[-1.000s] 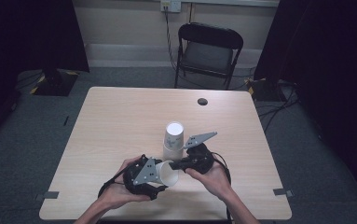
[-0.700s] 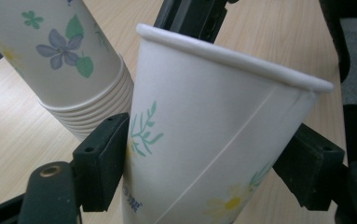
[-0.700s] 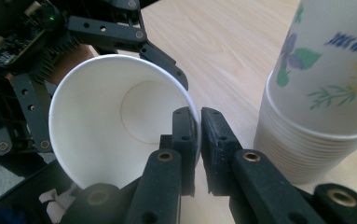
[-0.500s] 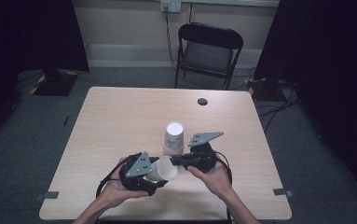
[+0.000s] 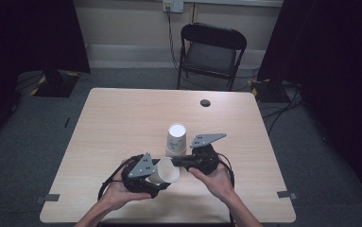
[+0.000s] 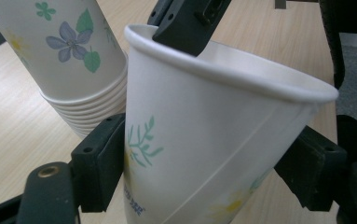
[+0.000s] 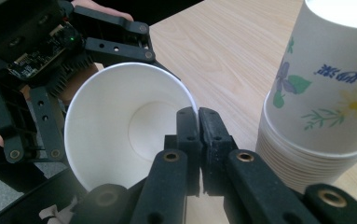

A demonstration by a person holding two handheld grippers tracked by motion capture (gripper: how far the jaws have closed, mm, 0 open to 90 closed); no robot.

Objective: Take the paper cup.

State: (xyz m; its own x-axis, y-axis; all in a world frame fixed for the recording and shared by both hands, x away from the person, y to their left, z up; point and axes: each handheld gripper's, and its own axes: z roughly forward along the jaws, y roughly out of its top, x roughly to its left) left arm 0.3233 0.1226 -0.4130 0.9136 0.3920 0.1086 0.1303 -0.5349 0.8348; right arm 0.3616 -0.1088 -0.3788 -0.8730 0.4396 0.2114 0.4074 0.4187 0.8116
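Here a single paper cup (image 5: pixel 166 171) is held between the two grippers, tipped on its side just in front of the person, with its mouth turned toward the right gripper (image 5: pixel 175 161). The left gripper (image 6: pixel 204 177) is set around the cup's body: one pad is pressed on the wall at the leaf print, the other lies at the opposite wall, though contact there cannot be made out for certain. Its jaws have just been opening a little, with the cup between them. The right gripper is clenched, its jaws closed flat together on the cup's rim (image 7: pixel 185 100), so that the thin wall is pinched between the two pads.

Just beyond the left gripper's tips, an upside-down stack (image 5: pixel 176 140) of the same cups is seen standing on the table (image 5: pixel 122 118), near the held cup but apart from it.

The cup is judged to be very light, thin and easily crushed; its waxy wall is likely to be slippery. The rolled rim is the stiffest part and is best taken in a pinch, as is done now. A grasp across the body should be kept gentle and low, near the base, where the wall is braced by the bottom disc.
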